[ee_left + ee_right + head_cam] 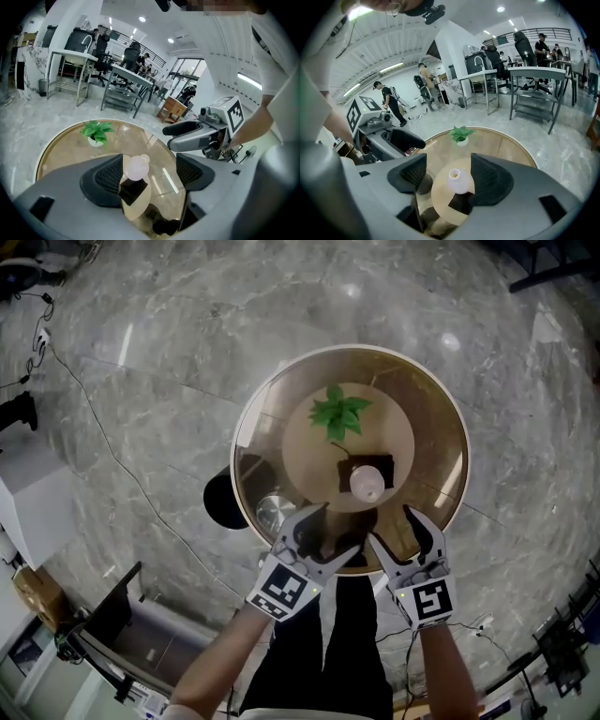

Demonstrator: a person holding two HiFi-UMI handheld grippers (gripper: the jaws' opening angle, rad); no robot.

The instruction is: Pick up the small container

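Note:
The small container is a pale pink-white bottle that stands upright on a black square mat, on the beige inner disc of a round glass table. Both grippers hover at the table's near edge, short of the container and apart from it. My left gripper is open, and the container shows ahead between its jaws, untouched. My right gripper is open too, with the container ahead in its gap. Each gripper sees the other beside it: the right gripper, the left gripper.
A small green plant in a white pot stands on the disc beyond the container. A shiny round metal thing and a black round shape lie at the table's left. Grey marble floor surrounds it; desks, chairs and people are far behind.

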